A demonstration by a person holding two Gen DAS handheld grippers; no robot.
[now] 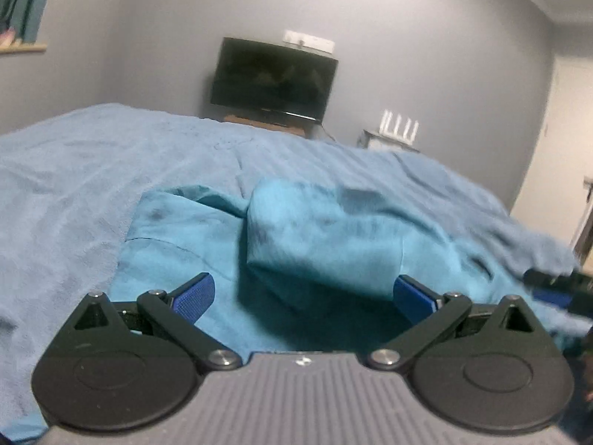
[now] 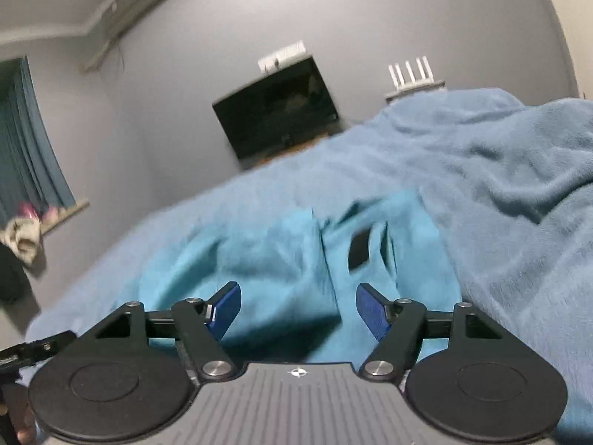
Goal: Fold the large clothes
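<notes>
In the left wrist view, the left gripper (image 1: 304,293) is seen nearest, its blue pads (image 1: 194,294) spread wide apart with nothing pressed between them. Just beyond it, a turquoise garment (image 1: 326,230) is spread on a bed covered by a paler blue fleece blanket (image 1: 74,170). The garment is crumpled rather than flat: one part is doubled over into a raised fold at the middle, and a flatter panel with a seam line lies to the left. Part of the other gripper is glimpsed, blurred, at the right edge.

In the right wrist view, the right gripper (image 2: 298,311) is likewise held apart, no cloth being clamped between its pads (image 2: 372,311). Only here is a small dark patch (image 2: 358,250) shown on the garment (image 2: 259,259), beside a vertical seam, and the blanket (image 2: 519,170) is seen heaped high at the right.

Farther off, a dark television (image 1: 274,78) is mounted on the grey wall in both views, with a white router (image 1: 400,128) near it. A curtained window (image 2: 26,141) with items on its sill is shown more fully in the right view.
</notes>
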